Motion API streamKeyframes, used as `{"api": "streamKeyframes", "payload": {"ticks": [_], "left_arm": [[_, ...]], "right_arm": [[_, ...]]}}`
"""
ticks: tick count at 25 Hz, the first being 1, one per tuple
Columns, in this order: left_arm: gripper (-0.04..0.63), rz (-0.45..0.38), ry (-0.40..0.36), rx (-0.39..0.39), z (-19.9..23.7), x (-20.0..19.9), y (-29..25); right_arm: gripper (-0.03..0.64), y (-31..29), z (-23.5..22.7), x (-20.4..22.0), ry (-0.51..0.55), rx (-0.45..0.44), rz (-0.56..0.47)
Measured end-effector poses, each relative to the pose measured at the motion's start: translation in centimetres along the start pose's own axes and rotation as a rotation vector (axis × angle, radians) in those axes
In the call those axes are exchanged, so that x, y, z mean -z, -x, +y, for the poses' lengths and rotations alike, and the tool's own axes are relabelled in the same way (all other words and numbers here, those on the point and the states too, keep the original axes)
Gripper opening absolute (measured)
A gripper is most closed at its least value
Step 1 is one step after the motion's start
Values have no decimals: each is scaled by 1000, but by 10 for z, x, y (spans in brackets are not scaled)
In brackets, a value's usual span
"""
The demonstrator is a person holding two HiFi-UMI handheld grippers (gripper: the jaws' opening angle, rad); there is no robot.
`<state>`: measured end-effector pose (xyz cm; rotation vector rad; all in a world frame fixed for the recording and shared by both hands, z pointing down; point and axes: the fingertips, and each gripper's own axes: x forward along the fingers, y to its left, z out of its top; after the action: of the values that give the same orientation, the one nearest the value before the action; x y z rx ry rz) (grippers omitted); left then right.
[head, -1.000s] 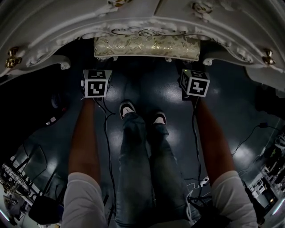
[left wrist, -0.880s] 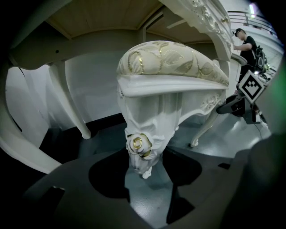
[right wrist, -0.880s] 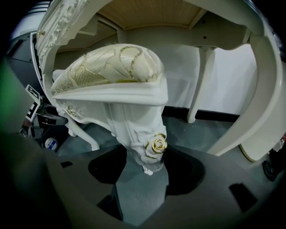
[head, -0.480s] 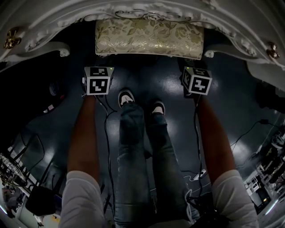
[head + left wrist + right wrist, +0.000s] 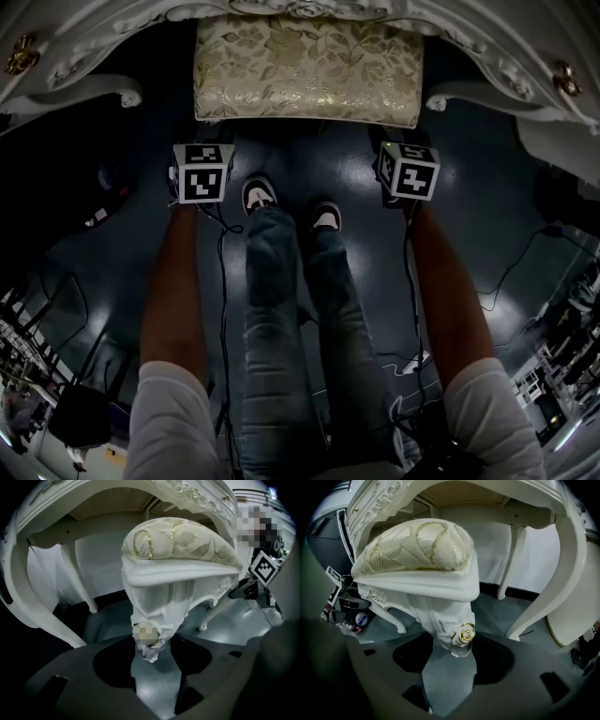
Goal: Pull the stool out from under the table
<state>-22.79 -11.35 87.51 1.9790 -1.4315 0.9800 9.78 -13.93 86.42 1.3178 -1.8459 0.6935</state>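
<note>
One stool (image 5: 307, 67) and one table (image 5: 84, 33). Two hand-held grippers: the left hand-held gripper (image 5: 150, 660) and the right hand-held gripper (image 5: 449, 663). Two marker cubes (image 5: 202, 173), one per gripper. Two shoes (image 5: 260, 195). Two gold knobs (image 5: 19, 58) on the table.

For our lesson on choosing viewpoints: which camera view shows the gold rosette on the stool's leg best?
The right gripper view: the gold rosette sits sharp and close on the stool leg between the jaws. The left gripper view shows another leg, no rosette visible; the head view shows only the cushion.
</note>
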Motion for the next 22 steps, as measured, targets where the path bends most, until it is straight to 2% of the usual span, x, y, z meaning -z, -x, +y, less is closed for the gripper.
{"api": "streamKeyframes", "payload": {"ticks": [7, 14, 22], "left_arm": [[249, 33, 22, -1, -3, 3, 4], [249, 25, 43, -18, -5, 3, 8], [249, 78, 56, -7, -8, 5, 9]], "right_arm": [[260, 2, 0, 0, 8, -14, 33], [258, 3, -3, -1, 27, -26, 68], [258, 3, -4, 0, 27, -27, 91]]}}
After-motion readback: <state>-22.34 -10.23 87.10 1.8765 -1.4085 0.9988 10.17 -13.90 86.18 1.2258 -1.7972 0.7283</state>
